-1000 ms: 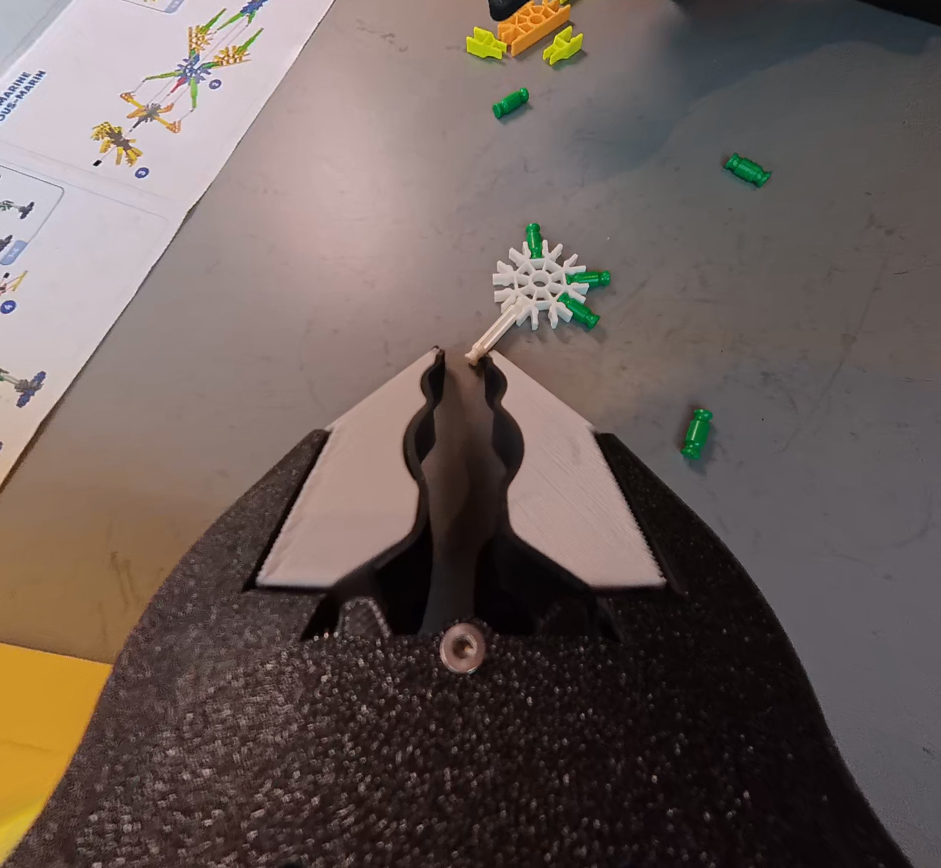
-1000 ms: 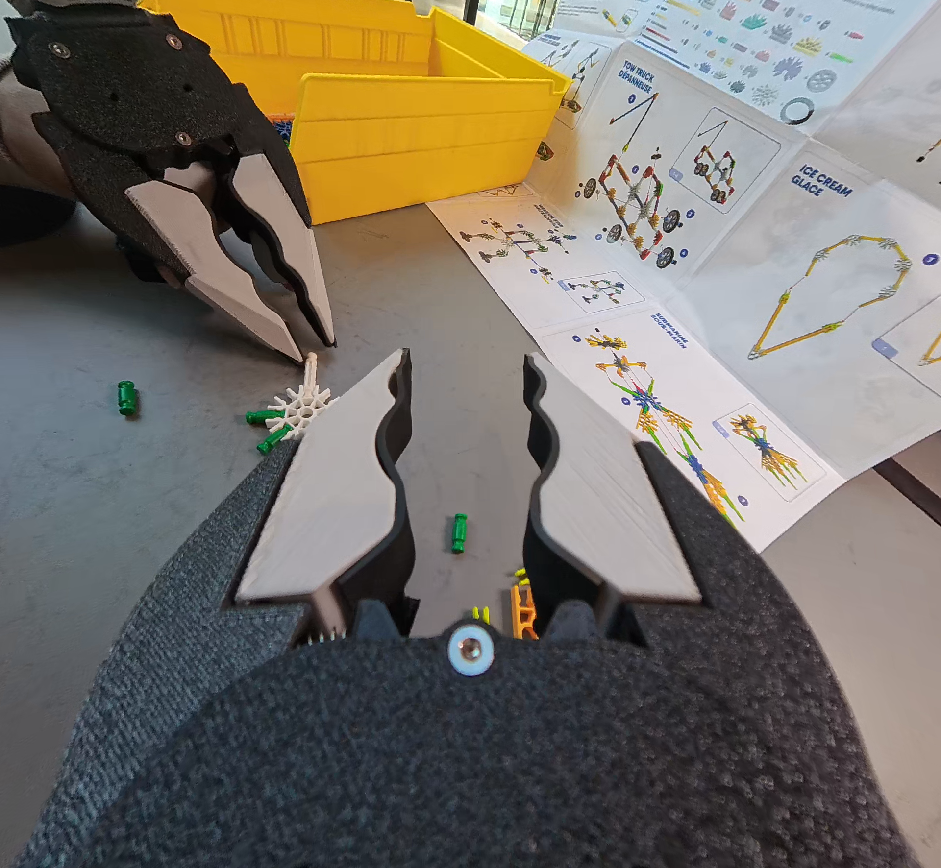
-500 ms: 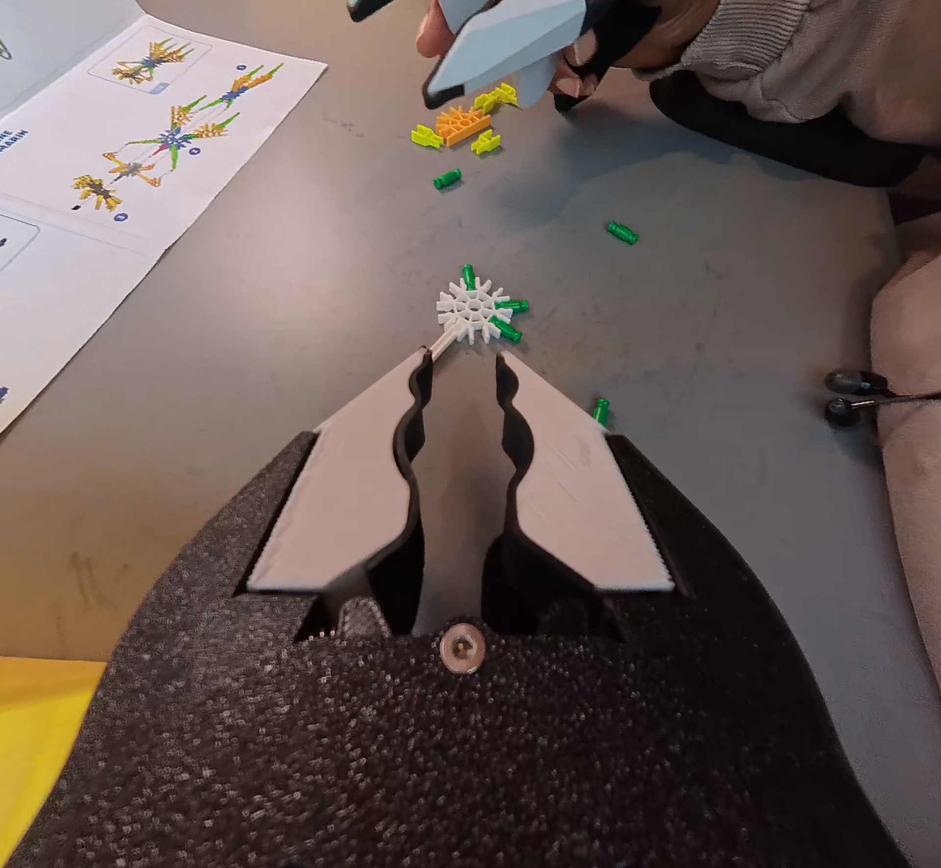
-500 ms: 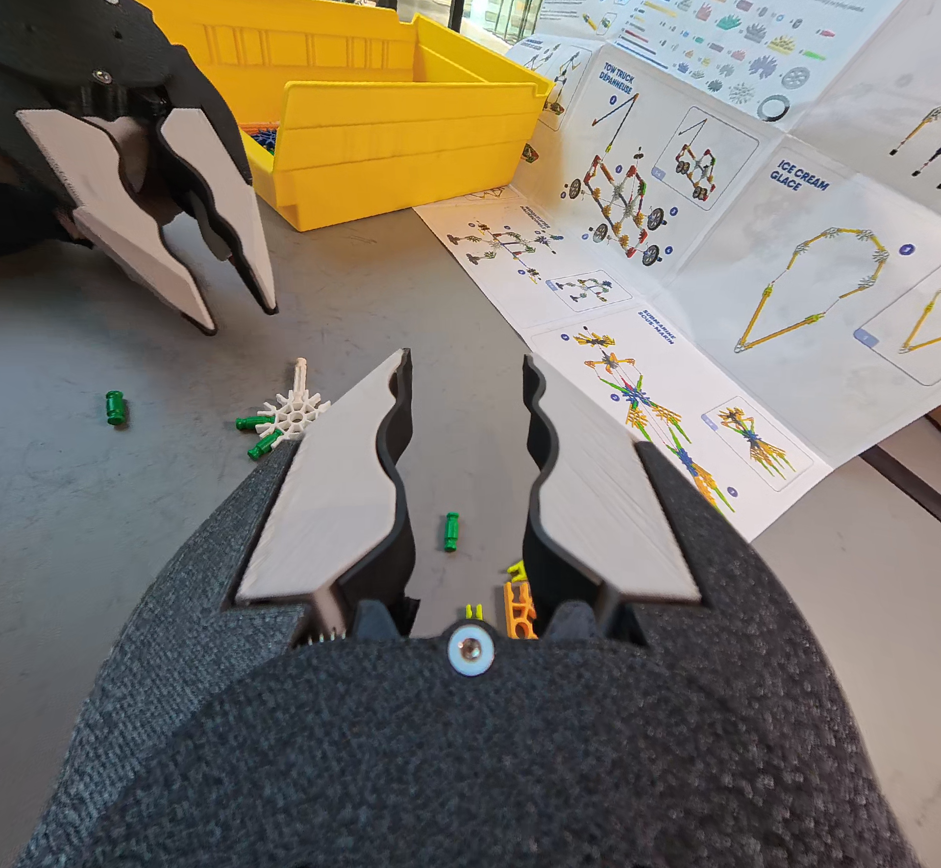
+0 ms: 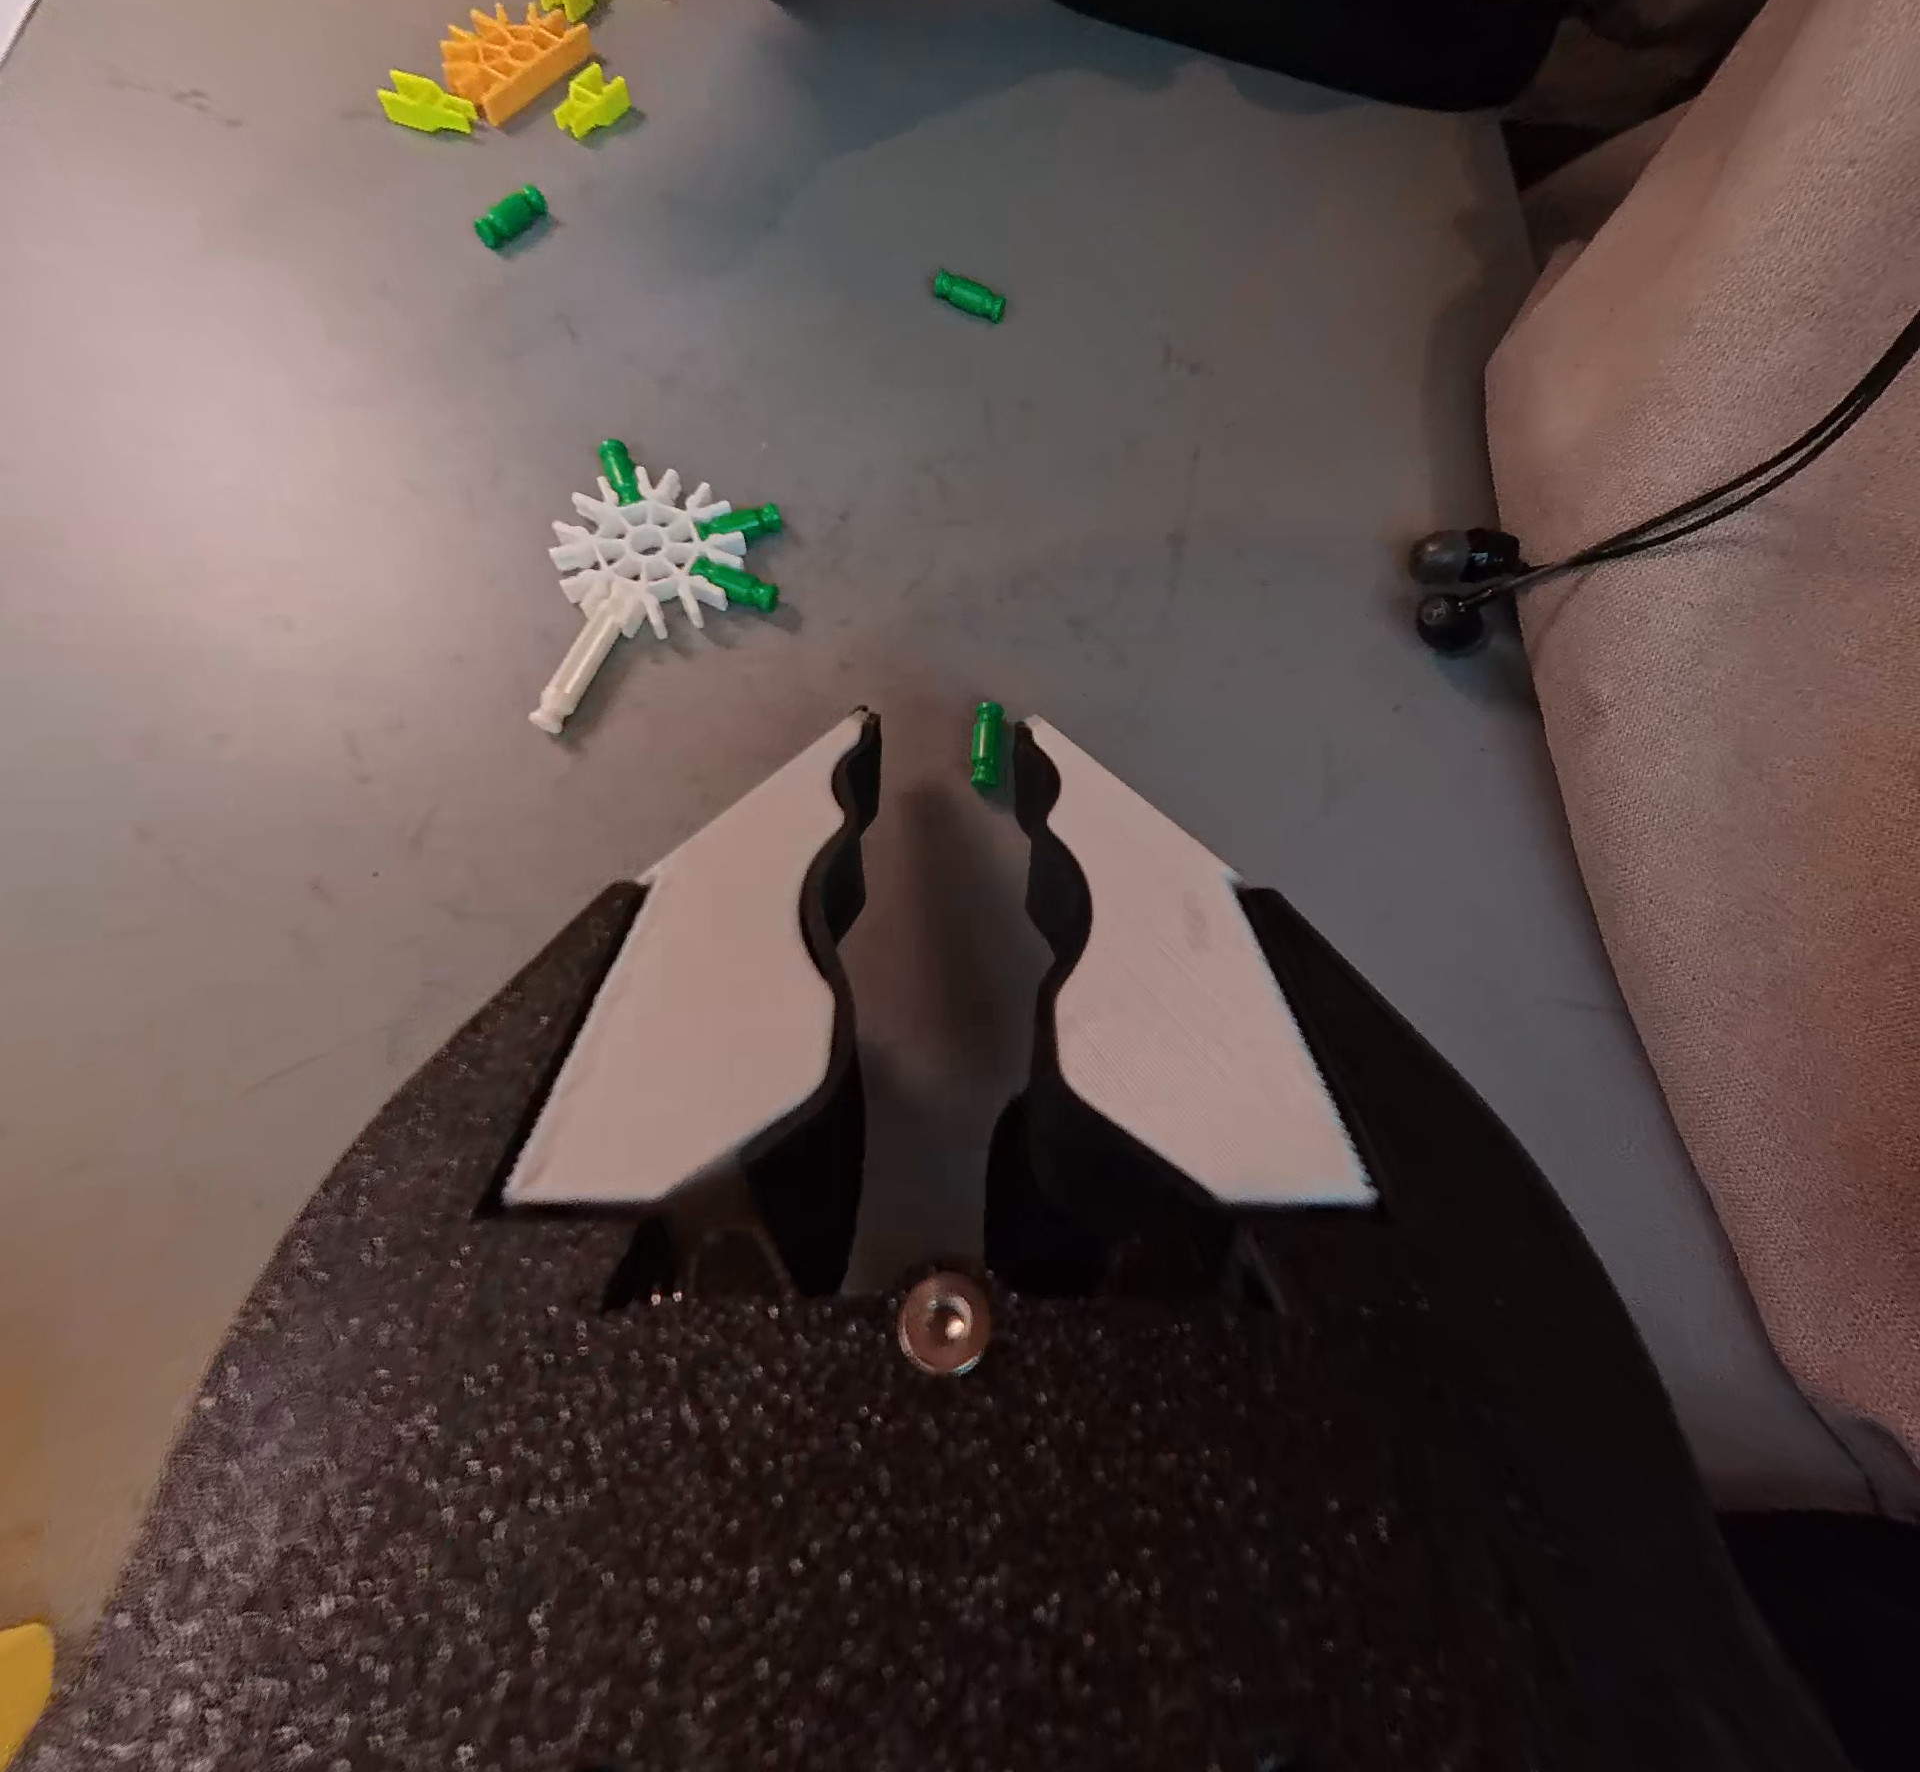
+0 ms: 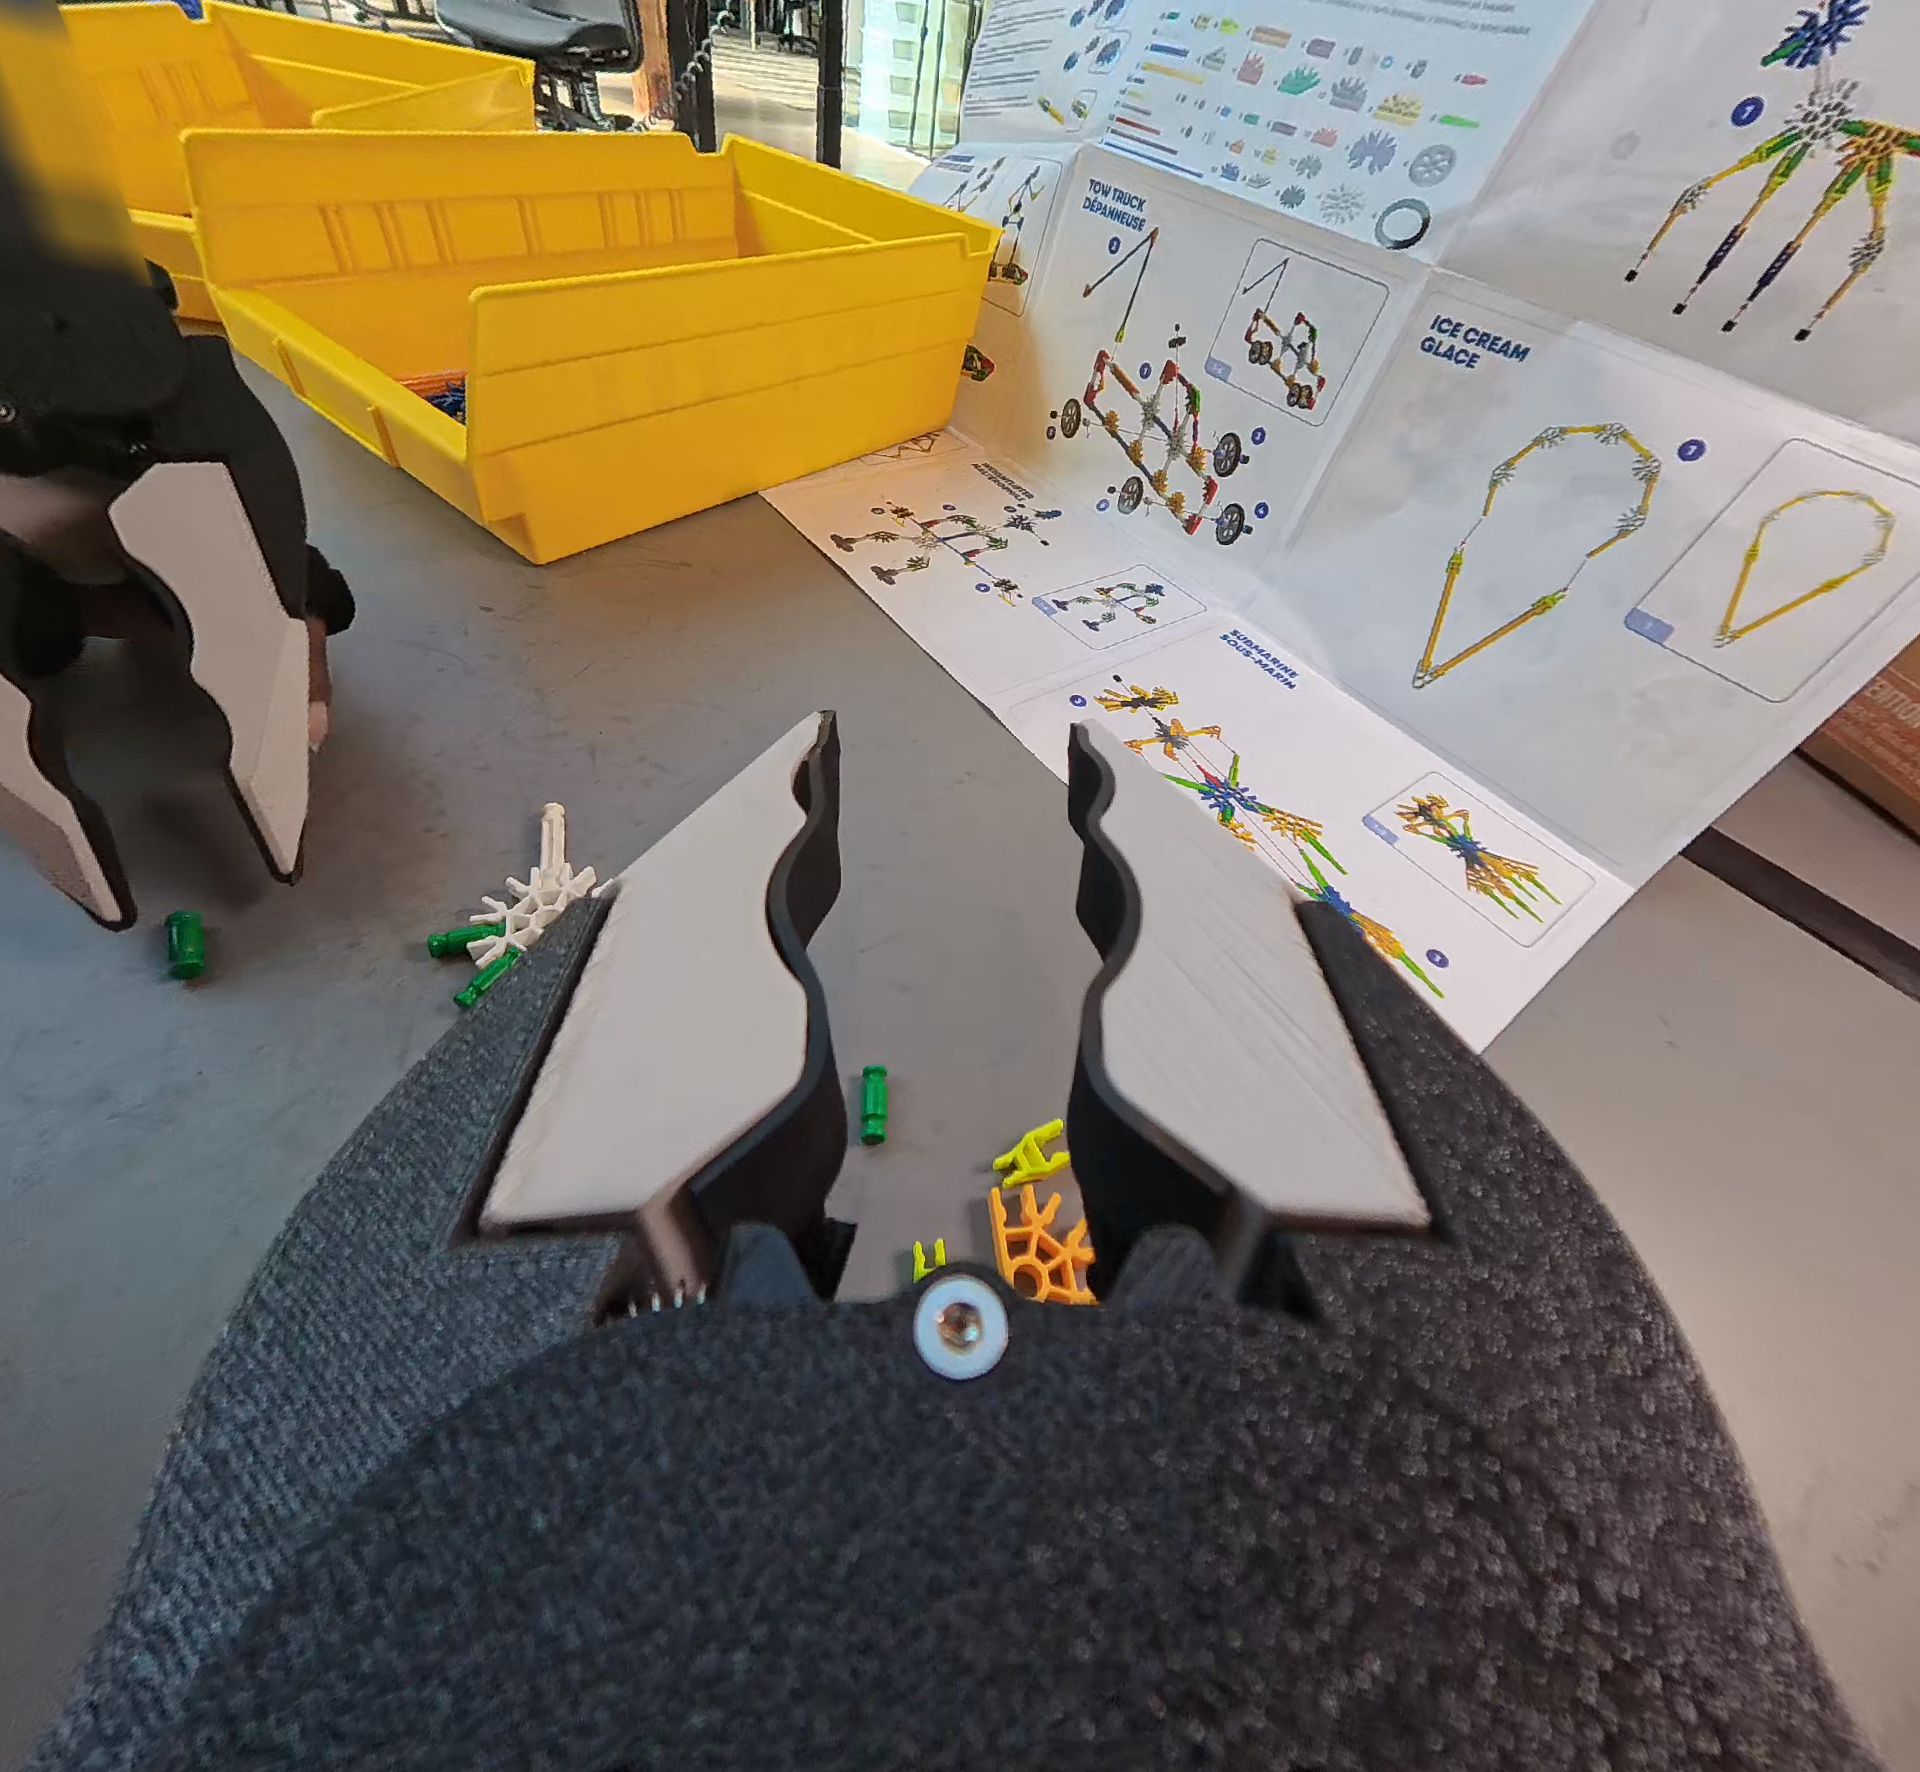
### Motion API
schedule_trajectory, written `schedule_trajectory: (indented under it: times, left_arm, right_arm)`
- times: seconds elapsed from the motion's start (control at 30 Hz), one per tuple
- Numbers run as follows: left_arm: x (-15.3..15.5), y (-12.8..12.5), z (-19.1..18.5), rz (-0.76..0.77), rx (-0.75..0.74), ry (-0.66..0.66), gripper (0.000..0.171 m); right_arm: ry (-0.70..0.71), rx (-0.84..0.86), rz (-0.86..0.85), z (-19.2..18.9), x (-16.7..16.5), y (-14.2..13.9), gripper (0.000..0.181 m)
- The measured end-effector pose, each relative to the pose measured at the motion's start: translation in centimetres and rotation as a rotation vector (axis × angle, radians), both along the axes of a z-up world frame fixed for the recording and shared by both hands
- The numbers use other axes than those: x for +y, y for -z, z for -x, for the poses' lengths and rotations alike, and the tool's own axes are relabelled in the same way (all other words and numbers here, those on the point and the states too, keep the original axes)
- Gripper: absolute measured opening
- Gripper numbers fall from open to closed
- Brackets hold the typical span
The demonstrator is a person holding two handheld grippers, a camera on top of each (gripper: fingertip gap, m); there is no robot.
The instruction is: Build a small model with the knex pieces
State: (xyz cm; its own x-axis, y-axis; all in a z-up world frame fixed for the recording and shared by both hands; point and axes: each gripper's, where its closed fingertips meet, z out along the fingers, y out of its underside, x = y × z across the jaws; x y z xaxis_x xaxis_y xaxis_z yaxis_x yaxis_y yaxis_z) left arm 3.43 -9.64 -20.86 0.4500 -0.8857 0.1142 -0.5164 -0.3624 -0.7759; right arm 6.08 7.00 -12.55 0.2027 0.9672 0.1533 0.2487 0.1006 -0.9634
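Note:
My left gripper (image 5: 945, 725) is open and empty, low over the grey table. A loose short green rod (image 5: 987, 746) lies between its tips, close to the right finger. A white snowflake connector (image 5: 644, 548) with three green rods and one white rod lies to the left of the tips. My right gripper (image 6: 954, 730) is open and empty, held above a green rod (image 6: 873, 1104), an orange connector (image 6: 1039, 1244) and a yellow-green clip (image 6: 1029, 1151). The right wrist view also shows the left gripper (image 6: 192, 881) beside the green rod (image 6: 185, 943) and the white connector (image 6: 535, 896).
Two more green rods (image 5: 509, 216) (image 5: 969, 296) and the orange connector with yellow-green clips (image 5: 514, 60) lie farther off. Black earbuds (image 5: 1455, 579) and a person's beige clothing (image 5: 1714, 683) are at the right. Yellow bins (image 6: 623, 351) and a folded instruction sheet (image 6: 1351, 475) stand behind.
My left gripper has moved right, away from the white connector's rod to the loose green rod, and its jaws have opened wider. The right gripper has stayed open, barely shifted.

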Motion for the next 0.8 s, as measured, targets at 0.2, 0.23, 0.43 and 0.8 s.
schedule_trajectory:
  times: [0.2, 0.23, 0.43, 0.8]
  left_arm:
    - [-0.5, 0.8, -0.2, 0.018, 0.04, 0.026, 0.025]
    - [-0.6, 1.0, -0.3, 0.022, 0.047, 0.03, 0.024]
    - [-0.5, 1.1, -0.2, 0.012, 0.062, 0.026, 0.017]
    - [0.1, 0.1, 0.1, 0.006, 0.003, -0.003, 0.023]
  right_arm:
    - [0.002, -0.001, 0.002, 0.0, 0.0, 0.0, 0.043]
    - [0.002, -0.002, 0.001, 0.0, 0.0, 0.0, 0.043]
    - [0.003, -0.005, -0.001, 0.0, 0.0, 0.1, 0.043]
    - [0.045, 0.044, -0.047, 1.8, 3.4, -2.6, 0.042]
